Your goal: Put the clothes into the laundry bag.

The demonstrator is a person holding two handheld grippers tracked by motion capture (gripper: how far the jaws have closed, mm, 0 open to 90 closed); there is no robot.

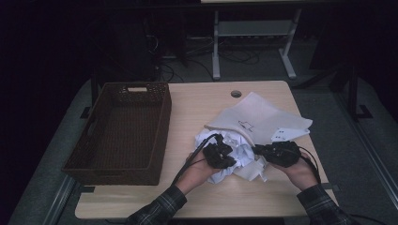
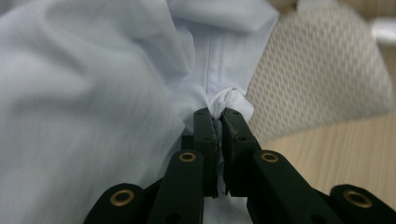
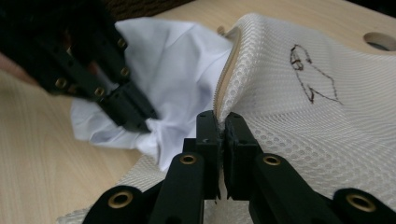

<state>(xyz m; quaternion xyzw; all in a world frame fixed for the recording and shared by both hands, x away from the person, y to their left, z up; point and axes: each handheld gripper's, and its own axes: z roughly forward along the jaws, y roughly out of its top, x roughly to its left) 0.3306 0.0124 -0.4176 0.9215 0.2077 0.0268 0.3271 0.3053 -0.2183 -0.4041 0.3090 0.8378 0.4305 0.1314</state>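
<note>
Looks like laundry-bag duty here, garment either going in or coming out, hard to call from one moment. Left tongs (image 2: 218,114) pinched tight on a bunched fold of the crumpled white cotton shirt (image 1: 234,150), jaws nearly together with just cloth squeezed between them. Right tongs (image 3: 222,119) clamped the same way on the zippered edge of the cream mesh laundry bag (image 1: 263,117). Makes sense as a split job: one side anchoring the bag's mouth so it stays put, the other free to drag fabric through the opening.

Shirt sitting mid-bench, near the front edge of the pale wooden bench (image 1: 197,108), half tucked under the bag's lip. Dark brown woven wicker basket (image 1: 124,131) parked off to the left, well apart, nothing in it as far as visible, probably the drop-off spot.

High view good for layout but too dim to read either grip. Left gripper view nails the pinch on the shirt (image 2: 93,93) and a placket seam. Right gripper view catches the zip teeth, a black scribble drawn on the mesh (image 3: 303,93), and the other tongs (image 3: 135,116) biting the cloth (image 3: 173,65).
</note>
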